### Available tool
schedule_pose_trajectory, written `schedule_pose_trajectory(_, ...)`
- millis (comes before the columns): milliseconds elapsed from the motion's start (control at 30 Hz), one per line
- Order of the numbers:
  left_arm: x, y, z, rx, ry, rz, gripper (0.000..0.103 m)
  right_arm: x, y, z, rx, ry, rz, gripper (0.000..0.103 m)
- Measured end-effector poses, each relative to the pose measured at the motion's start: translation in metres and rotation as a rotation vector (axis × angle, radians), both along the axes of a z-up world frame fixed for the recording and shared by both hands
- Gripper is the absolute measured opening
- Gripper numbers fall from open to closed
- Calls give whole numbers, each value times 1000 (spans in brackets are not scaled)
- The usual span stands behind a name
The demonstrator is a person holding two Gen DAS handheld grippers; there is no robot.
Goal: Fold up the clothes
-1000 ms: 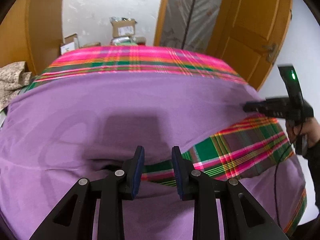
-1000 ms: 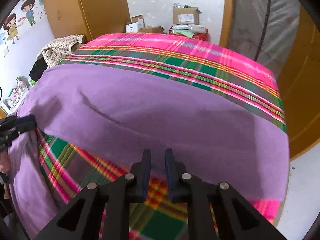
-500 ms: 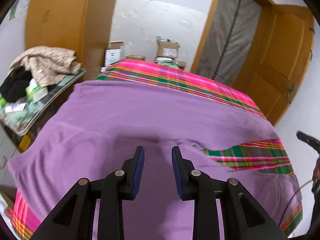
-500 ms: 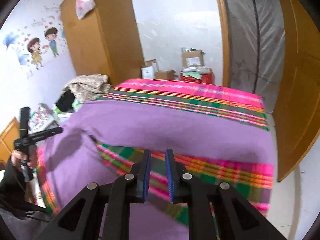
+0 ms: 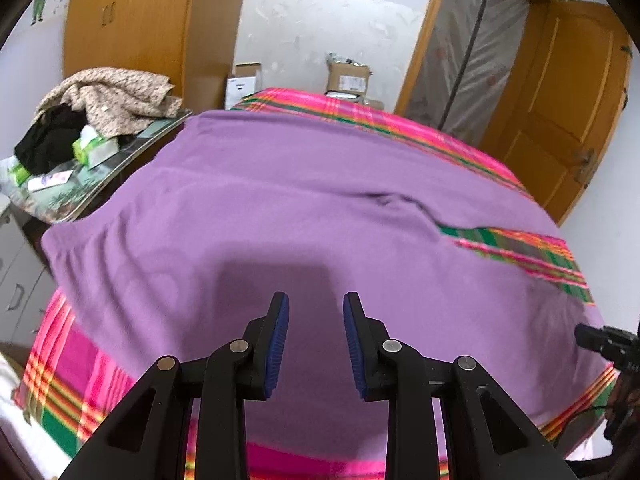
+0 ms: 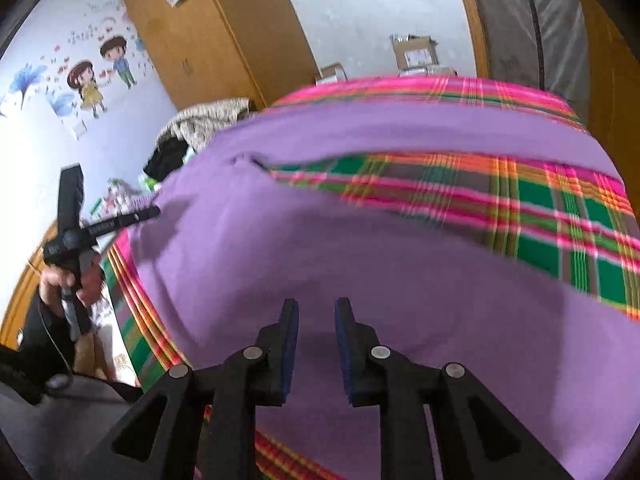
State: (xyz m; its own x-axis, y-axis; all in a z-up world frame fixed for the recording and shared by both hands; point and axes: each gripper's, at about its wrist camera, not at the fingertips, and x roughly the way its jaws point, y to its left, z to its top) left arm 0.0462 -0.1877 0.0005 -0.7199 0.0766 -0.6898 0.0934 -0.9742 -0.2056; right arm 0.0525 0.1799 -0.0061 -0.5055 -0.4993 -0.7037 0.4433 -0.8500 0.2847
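A large purple garment (image 5: 300,200) lies spread over the bed with the pink and green plaid sheet (image 5: 520,248). A wedge of plaid shows through a gap in the purple cloth (image 6: 360,248) at the right. My left gripper (image 5: 314,300) hovers above the garment's near left part, open, with nothing between its blue pads. My right gripper (image 6: 317,304) hangs over the near part of the cloth; its jaws are opening and nothing is between them. The left gripper (image 6: 152,212) also shows at the left of the right wrist view, held by a hand (image 6: 64,280). The right gripper (image 5: 592,334) peeks in at the left wrist view's right edge.
A side table (image 5: 100,184) left of the bed carries a heap of clothes (image 5: 108,96) and tissue packs (image 5: 94,148). Cardboard boxes (image 5: 348,78) stand beyond the bed's far end. A wooden wardrobe (image 5: 140,28) and a wooden door (image 5: 568,92) flank the room.
Both grippers have drawn back from the middle of the garment and swung outward, so more of the room shows. The right gripper's jaws now stand wider apart; the left's gap is unchanged.
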Motion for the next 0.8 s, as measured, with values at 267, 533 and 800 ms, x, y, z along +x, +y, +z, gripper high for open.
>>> schedule_pose_trajectory(267,22,-53,-9,14,0,186,29,-9,7,2,-2,21,-97,19)
schedule_pose_trajectory(533,28,-82,-7,25,21,287,29,-19,-15,1,7,28,-56,19)
schedule_pose_trajectory(800,27,-92,-15,11,-22,329,29,-21,-2,-8,7,9,-104,19)
